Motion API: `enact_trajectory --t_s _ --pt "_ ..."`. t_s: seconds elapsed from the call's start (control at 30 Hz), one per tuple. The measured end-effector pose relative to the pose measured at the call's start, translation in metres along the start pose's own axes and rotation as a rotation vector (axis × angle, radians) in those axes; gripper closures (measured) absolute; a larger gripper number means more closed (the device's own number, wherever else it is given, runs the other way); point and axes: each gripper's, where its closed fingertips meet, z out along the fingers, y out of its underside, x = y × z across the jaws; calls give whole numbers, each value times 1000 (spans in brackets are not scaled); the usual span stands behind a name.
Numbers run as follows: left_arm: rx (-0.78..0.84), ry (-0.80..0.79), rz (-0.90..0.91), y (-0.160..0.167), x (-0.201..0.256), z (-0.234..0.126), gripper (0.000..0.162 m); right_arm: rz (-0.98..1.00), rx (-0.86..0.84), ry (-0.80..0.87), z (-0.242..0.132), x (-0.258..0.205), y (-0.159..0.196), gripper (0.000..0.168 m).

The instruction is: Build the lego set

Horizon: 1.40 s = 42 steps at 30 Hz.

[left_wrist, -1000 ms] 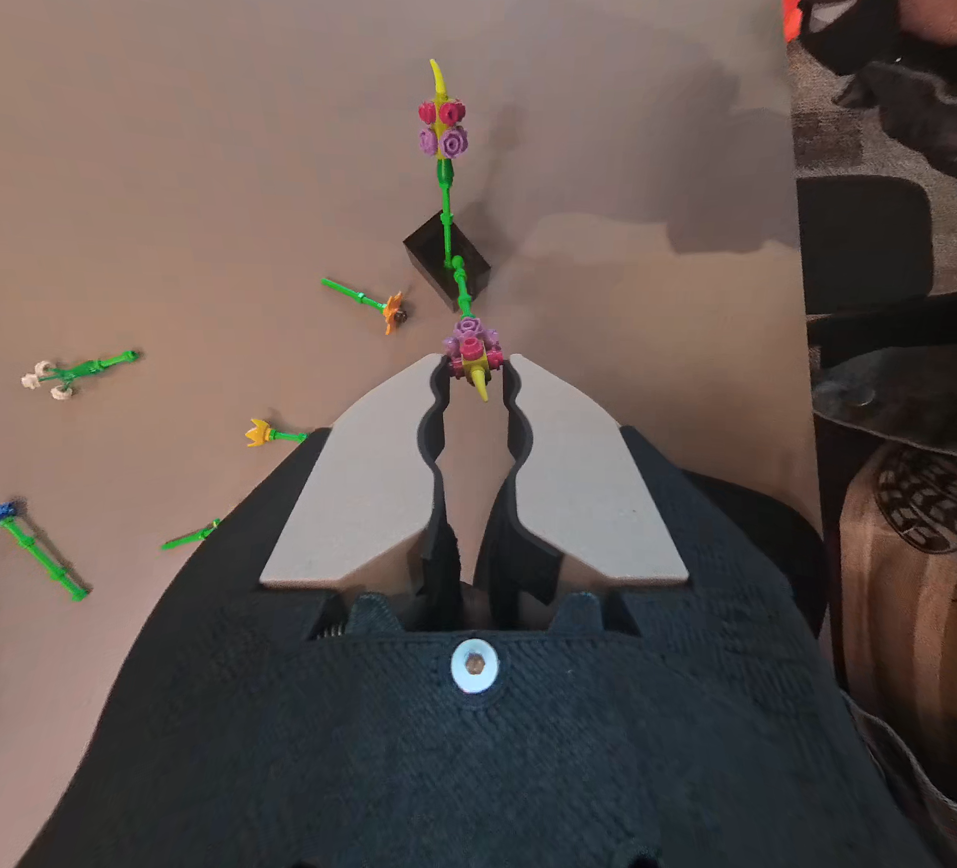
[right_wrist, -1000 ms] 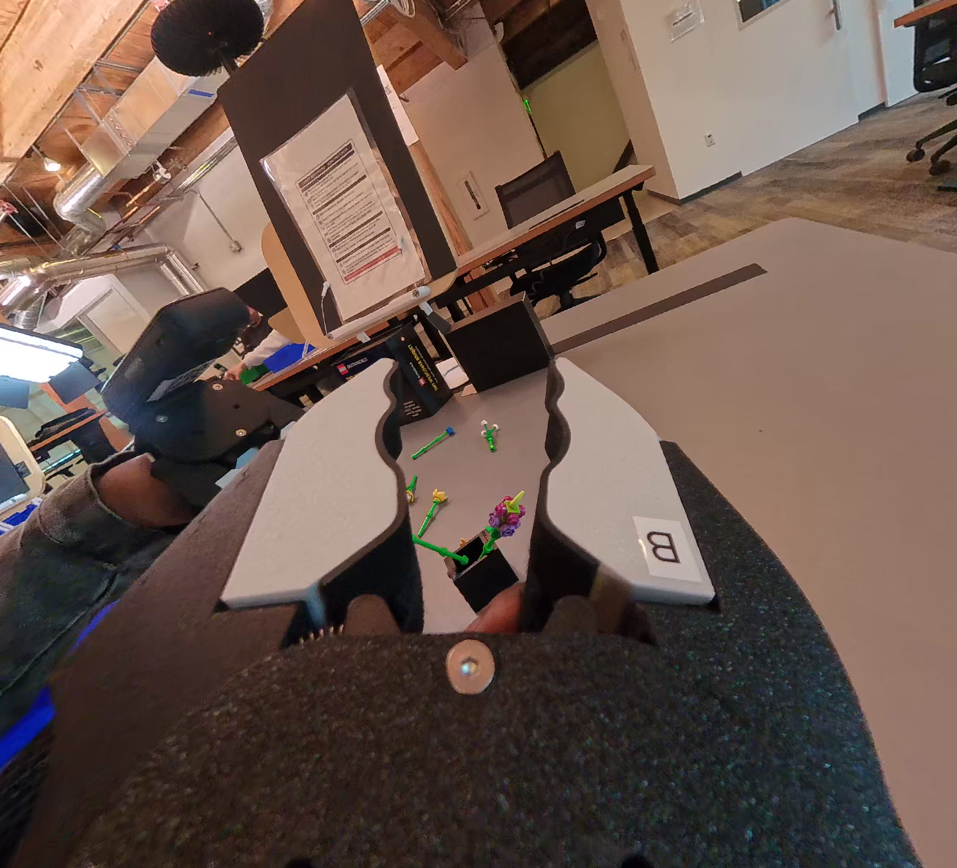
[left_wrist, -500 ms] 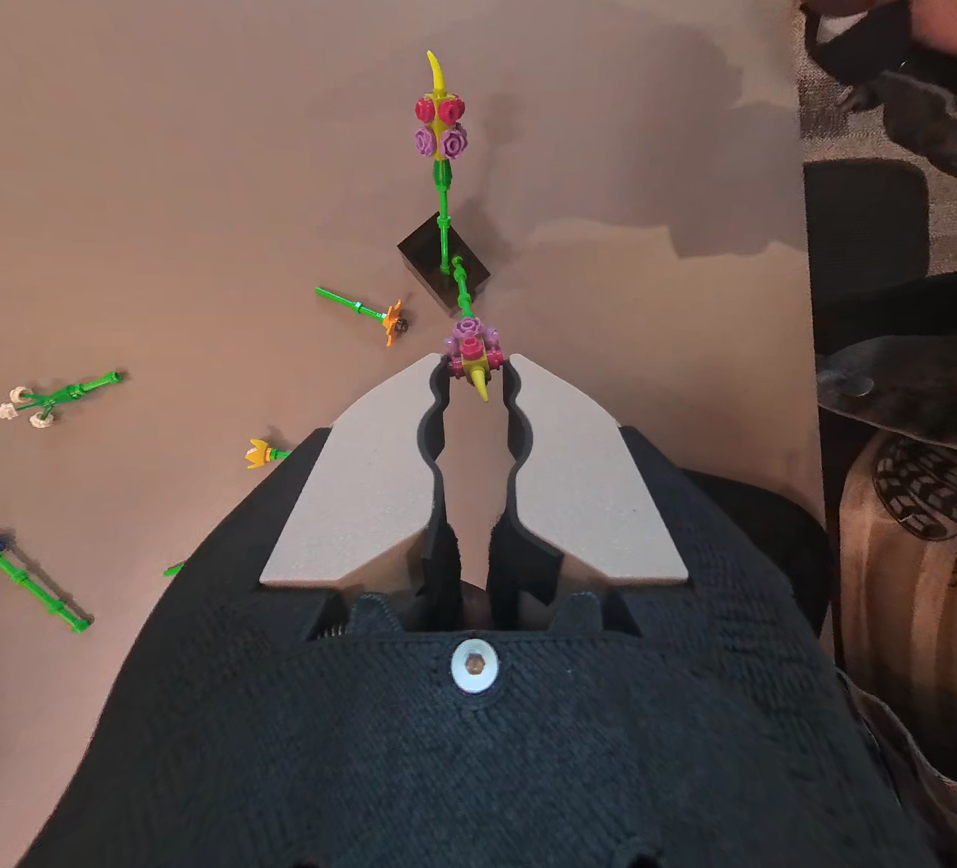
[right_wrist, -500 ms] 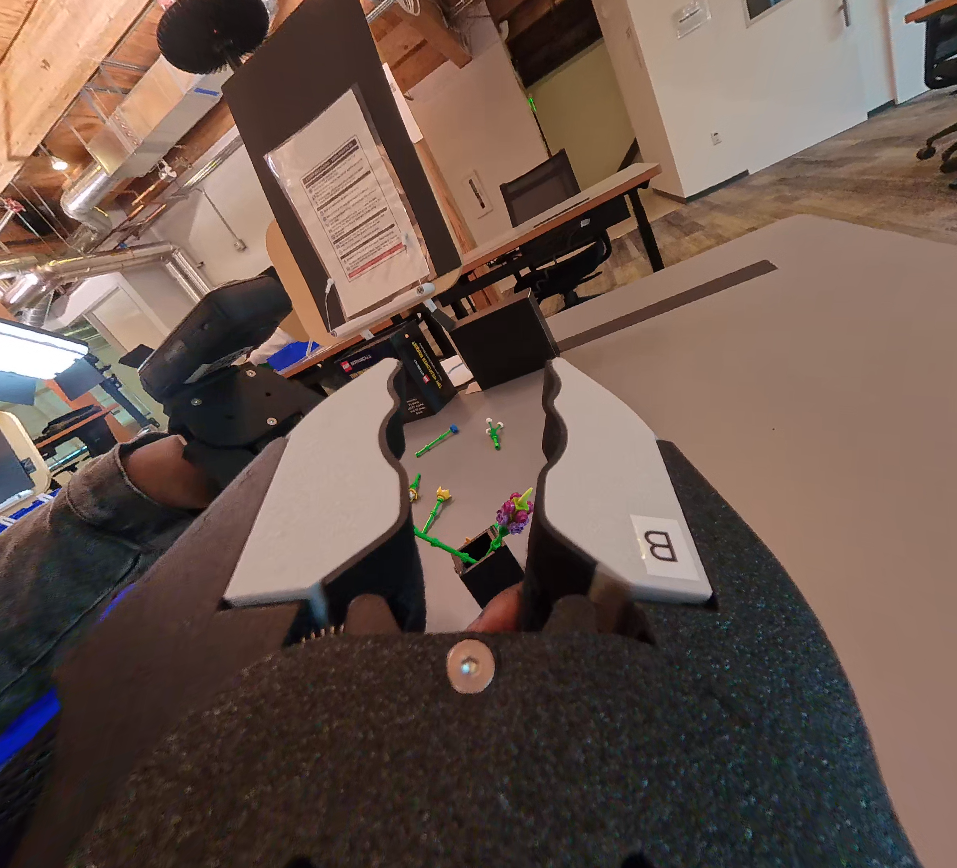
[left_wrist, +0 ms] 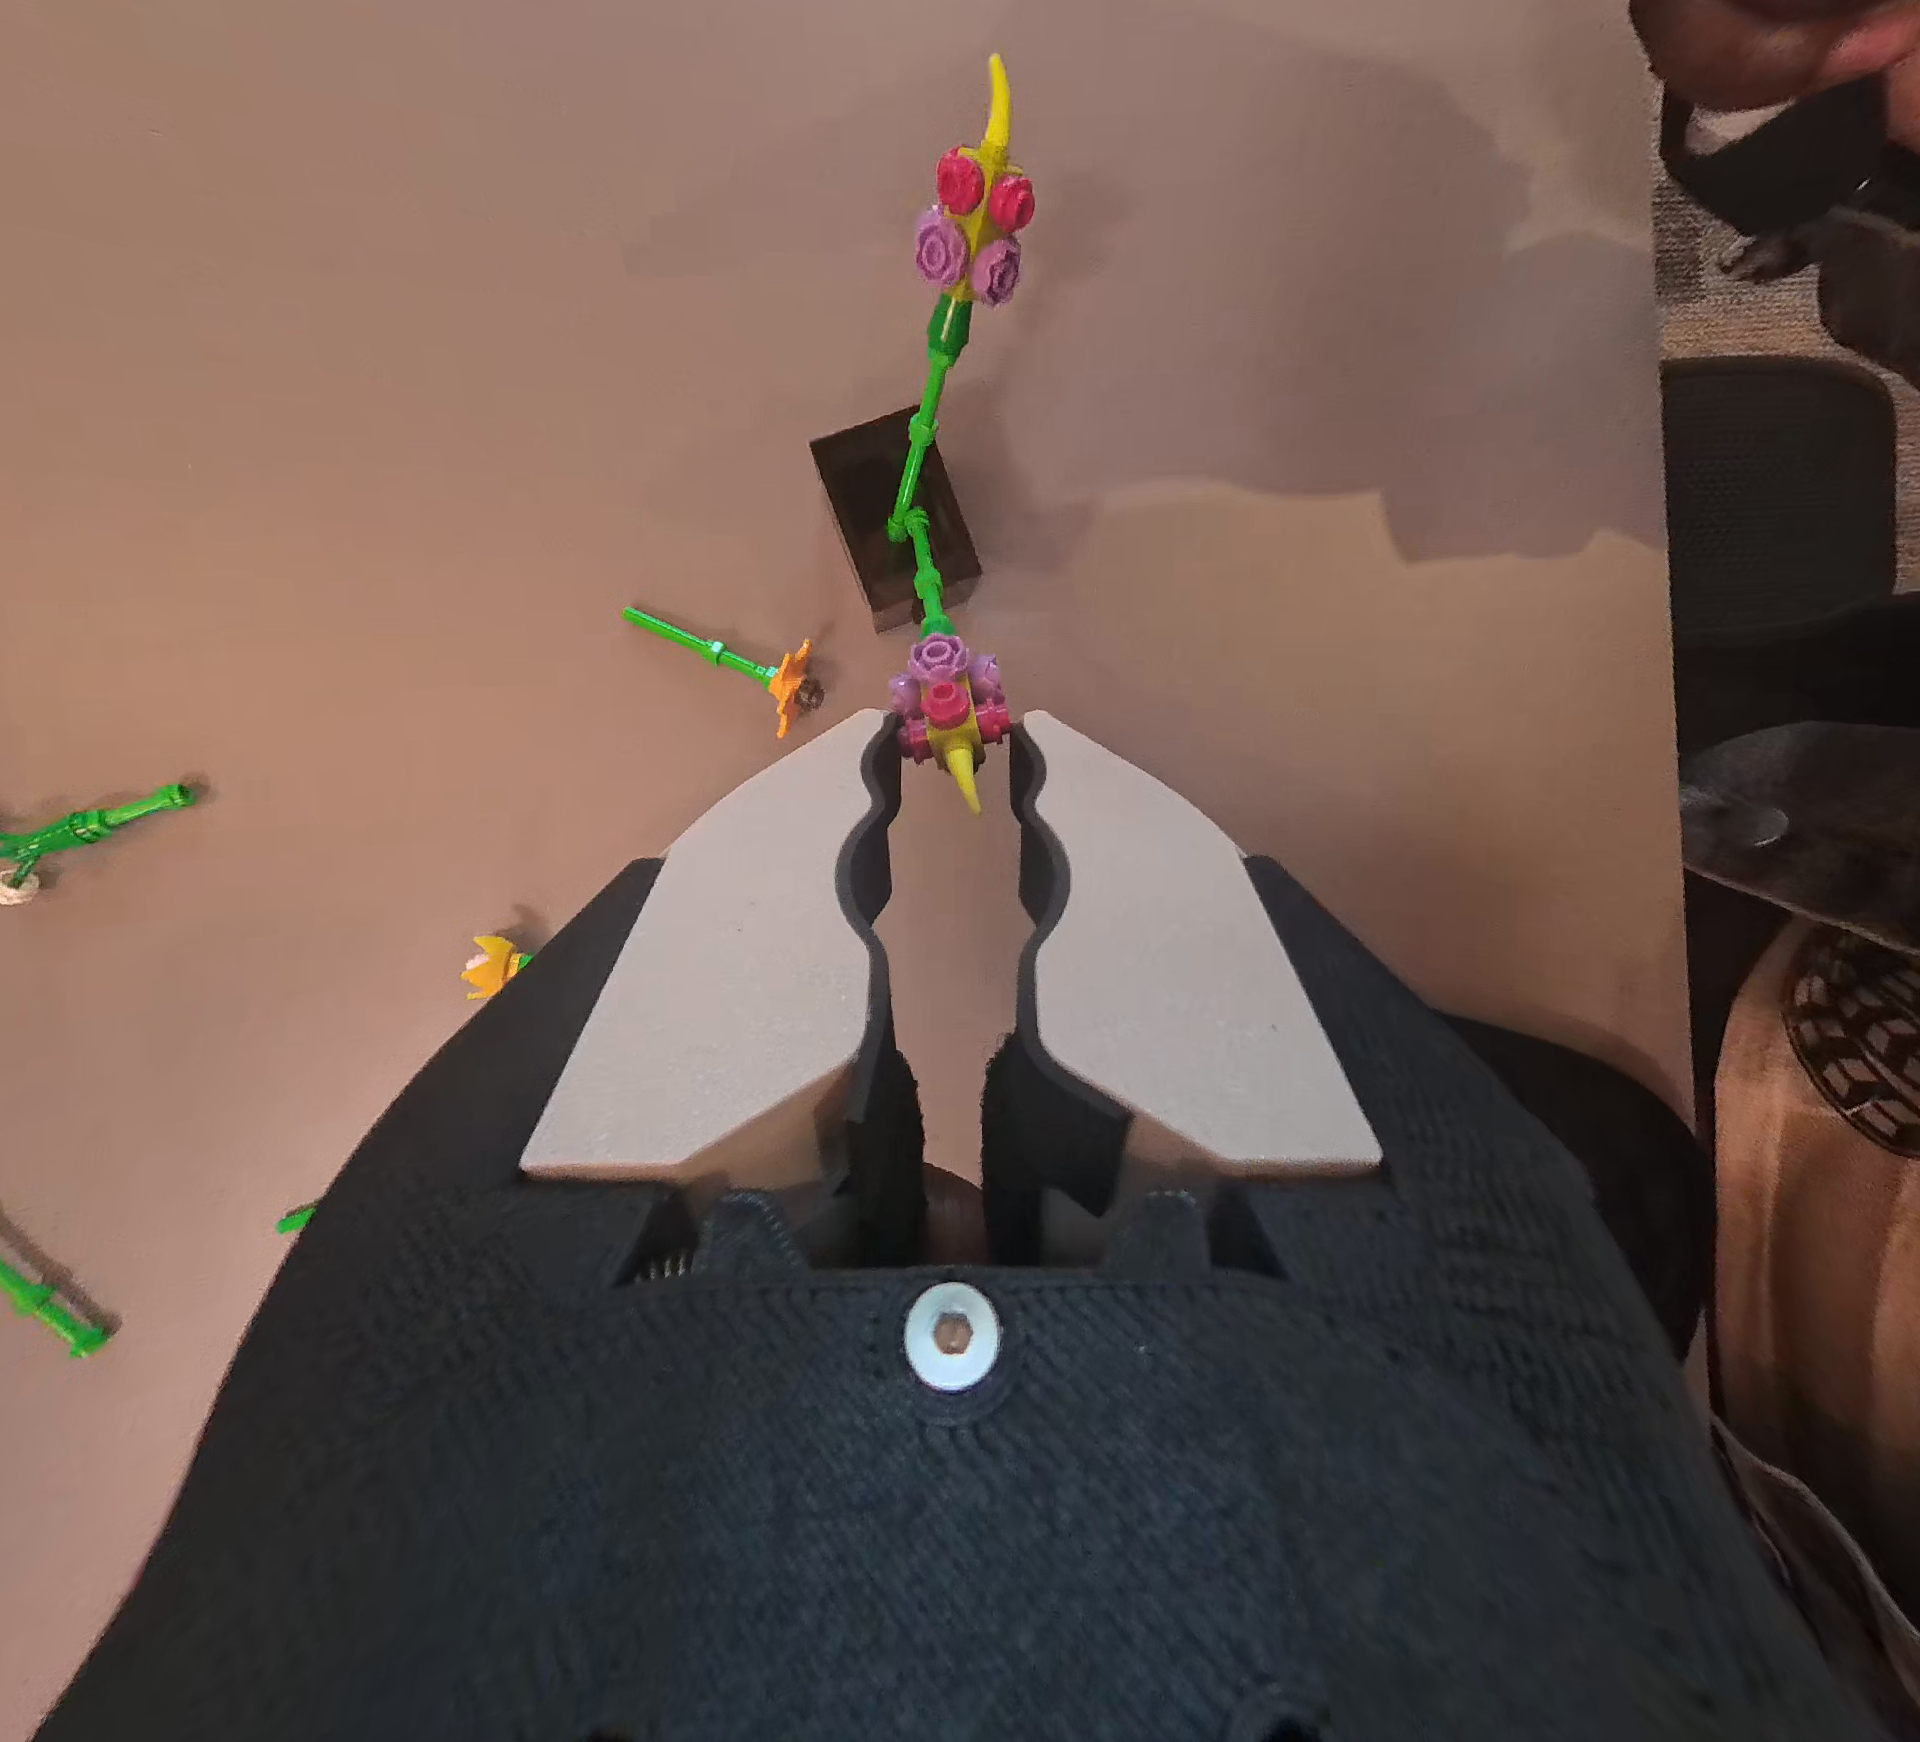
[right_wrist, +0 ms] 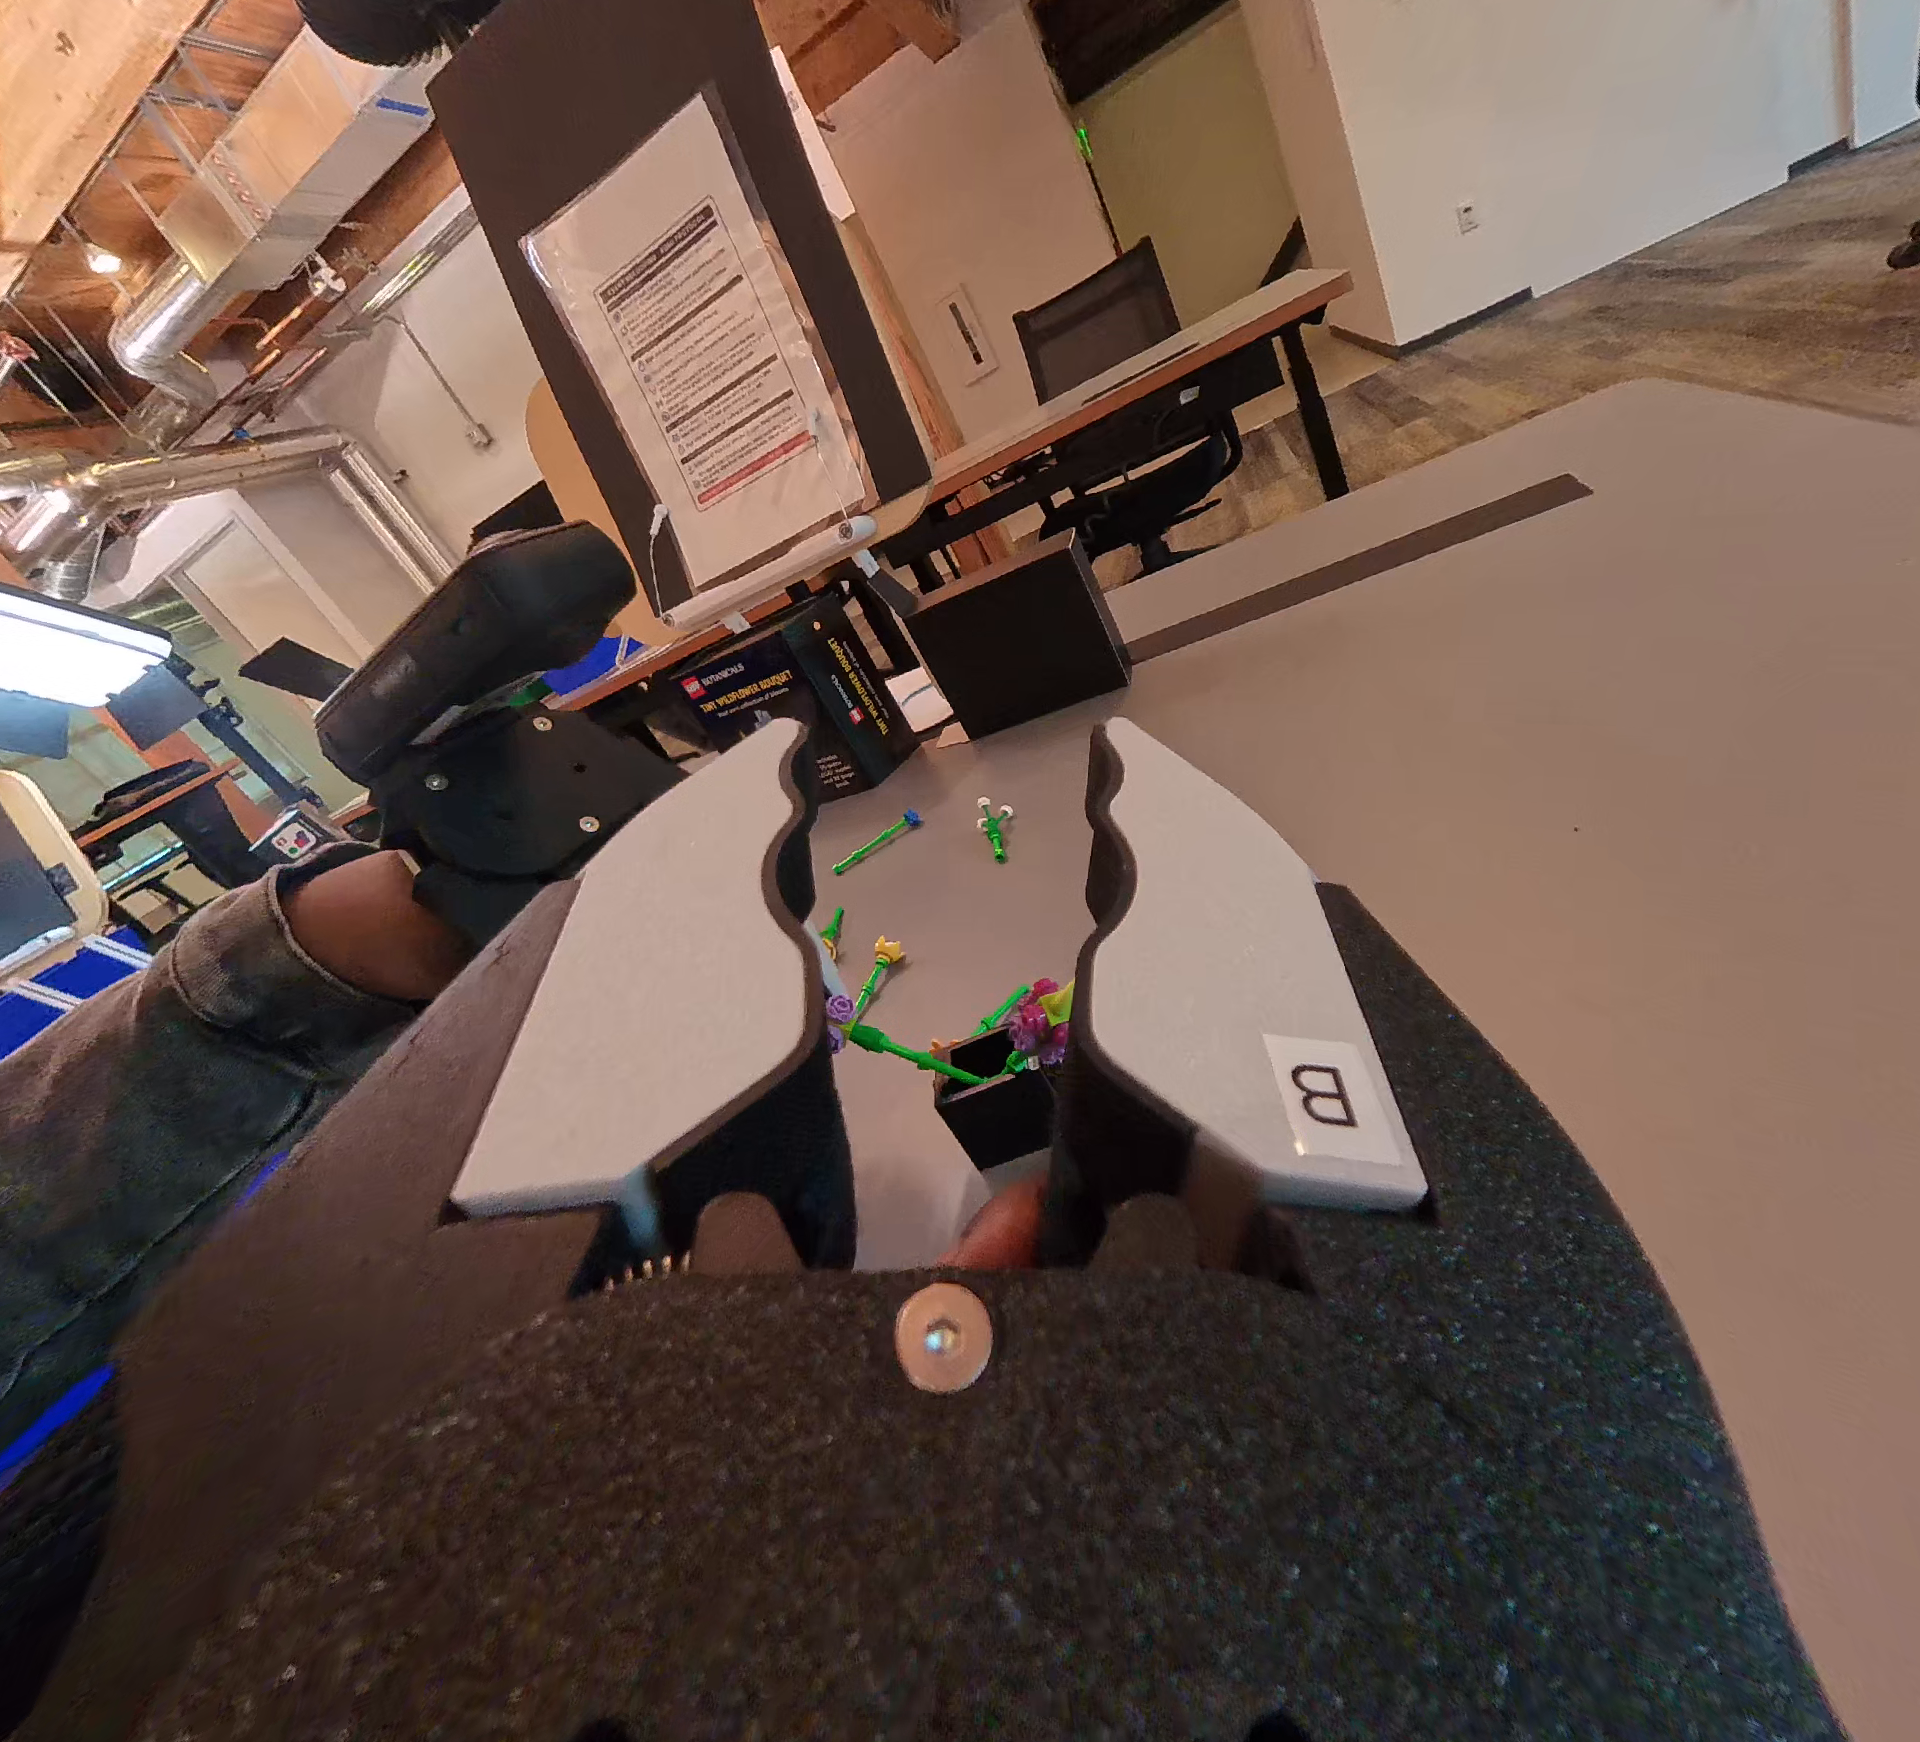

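Purple-and-pink flower head (left_wrist: 943, 705) sits pinched at the left gripper (left_wrist: 948, 736) jaws' tips, its stem in the black vase (left_wrist: 896, 520) (right gripper (right_wrist: 940, 762) jaws spread, empty); a sideways tug could topple that vase.

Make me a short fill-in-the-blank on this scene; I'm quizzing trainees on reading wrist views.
1. The left gripper holds a flower by its ____.
2. Both purple-and-red flowers' stems go into the ____ vase.
3. The right gripper's fingers are ____.
4. The orange flower lies on the ____.

Answers: head; black; open; table
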Motion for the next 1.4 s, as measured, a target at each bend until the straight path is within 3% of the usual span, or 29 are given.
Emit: enact_trajectory --t_s 0.5,0.6,0.8,0.93,1.1,1.27,1.4 --pt "15 1 -10 0 -5 -1 129 2 -129 -8 9 9 30 115" --pt "47 -7 -18 -1 -6 -8 119 -12 -139 -16 9 7 31 114" --pt "224 -140 -112 1 -20 -66 105 -83 -167 -40 6 4 29 112" --pt "215 -227 -144 40 -26 -96 111 -92 -157 -52 2 4 21 112" --pt "-44 -189 -100 98 -19 -56 122 -115 -157 -58 2 -2 19 114" --pt "-90 -229 -41 105 -34 -32 126 -145 -173 -85 5 -16 19 114" --pt "-69 -172 -54 106 -35 -17 127 -180 -179 -80 5 -21 17 115"
